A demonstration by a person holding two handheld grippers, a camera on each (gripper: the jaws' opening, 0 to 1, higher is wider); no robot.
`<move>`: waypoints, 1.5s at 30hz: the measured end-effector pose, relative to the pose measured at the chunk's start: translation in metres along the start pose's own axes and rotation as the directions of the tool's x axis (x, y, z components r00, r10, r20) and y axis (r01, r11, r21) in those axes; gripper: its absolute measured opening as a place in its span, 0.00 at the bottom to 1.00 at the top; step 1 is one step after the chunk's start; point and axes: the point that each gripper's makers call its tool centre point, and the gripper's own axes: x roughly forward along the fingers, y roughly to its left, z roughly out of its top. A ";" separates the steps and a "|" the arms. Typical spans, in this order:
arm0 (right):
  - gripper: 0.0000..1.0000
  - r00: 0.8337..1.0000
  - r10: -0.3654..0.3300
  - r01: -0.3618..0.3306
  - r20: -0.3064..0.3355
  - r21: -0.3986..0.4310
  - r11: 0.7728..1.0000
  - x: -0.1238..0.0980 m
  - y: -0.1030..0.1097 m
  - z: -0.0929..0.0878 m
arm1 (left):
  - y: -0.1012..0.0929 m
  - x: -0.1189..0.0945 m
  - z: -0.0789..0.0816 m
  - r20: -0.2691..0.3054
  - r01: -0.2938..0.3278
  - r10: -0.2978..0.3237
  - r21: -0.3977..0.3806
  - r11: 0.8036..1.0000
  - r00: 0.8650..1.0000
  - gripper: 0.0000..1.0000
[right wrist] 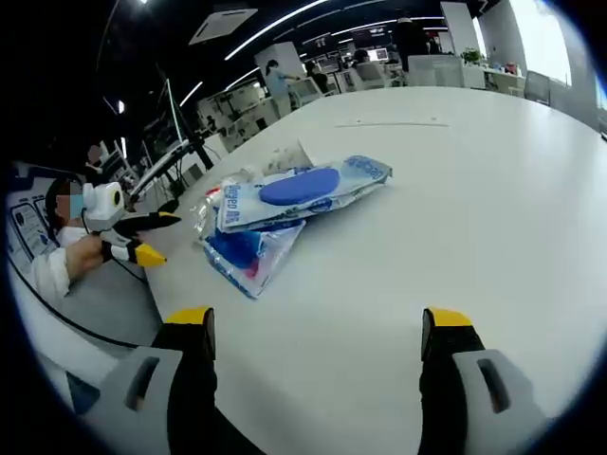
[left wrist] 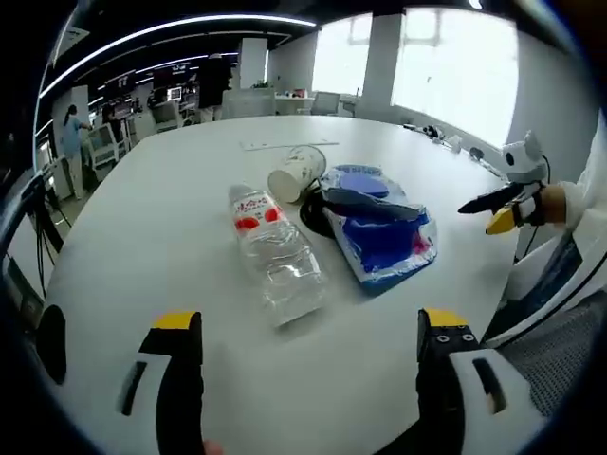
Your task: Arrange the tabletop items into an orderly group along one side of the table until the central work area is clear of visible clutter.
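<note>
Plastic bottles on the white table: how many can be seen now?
1. The clear plastic bottle lies on its side on the table, beside the fallen paper cup and the blue packets. More could be hidden under those packets.

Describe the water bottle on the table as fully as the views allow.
The water bottle is clear, crinkly plastic with a red and white label near one end. It lies on its side on the white table, ahead of the open left gripper. It lies close beside a blue plastic bag and a tipped paper cup; contact is unclear.
</note>
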 end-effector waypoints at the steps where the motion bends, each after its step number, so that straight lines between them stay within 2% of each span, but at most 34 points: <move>1: 0.89 1.000 0.001 -0.001 0.001 0.006 1.000 -0.001 -0.001 0.000 | 0.000 0.000 0.000 -0.001 0.001 -0.001 0.001 1.000 1.000 0.95; 23: 0.88 1.000 -0.006 0.006 0.003 0.044 0.999 -0.006 -0.006 -0.010 | 0.001 0.002 -0.006 -0.032 -0.001 0.001 0.004 1.000 0.999 0.95; 36: 0.87 1.000 -0.010 0.009 0.004 0.088 0.996 -0.009 -0.010 -0.018 | -0.002 0.004 -0.013 -0.072 0.007 -0.007 0.004 1.000 0.997 0.94; 45: 0.85 1.000 0.004 -0.004 -0.006 0.091 0.996 -0.007 -0.005 -0.020 | -0.003 0.004 -0.016 -0.087 0.007 -0.008 -0.001 1.000 0.996 0.93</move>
